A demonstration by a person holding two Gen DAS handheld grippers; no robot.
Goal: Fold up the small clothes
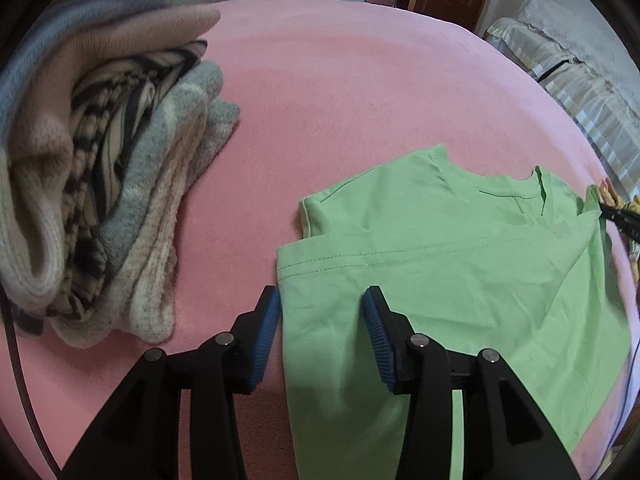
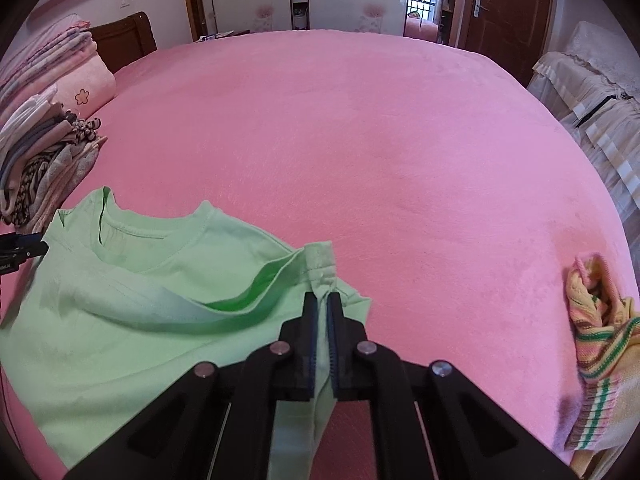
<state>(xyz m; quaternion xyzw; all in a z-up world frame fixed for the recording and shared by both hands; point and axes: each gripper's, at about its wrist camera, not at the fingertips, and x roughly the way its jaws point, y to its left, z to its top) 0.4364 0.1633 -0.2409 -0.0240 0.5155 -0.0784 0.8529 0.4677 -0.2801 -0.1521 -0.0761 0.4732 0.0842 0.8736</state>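
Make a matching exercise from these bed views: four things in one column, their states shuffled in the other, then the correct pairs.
Things:
1. green T-shirt
2. left gripper
3. right gripper
4. striped garment

States:
A. clamped shut on a fold of green cloth
B. crumpled at the bed's right edge
C. partly folded on the pink blanket
D. jaws open over the shirt's edge

Pairs: 1-C, 2-D, 3-A, 4-B

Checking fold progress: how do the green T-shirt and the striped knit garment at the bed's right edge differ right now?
The plain green cotton T-shirt is spread mostly flat; the pink, yellow and green striped knit garment lies crumpled. The right gripper pinches the T-shirt's edge; nothing touches the striped one. Both lie on the pink bedspread.
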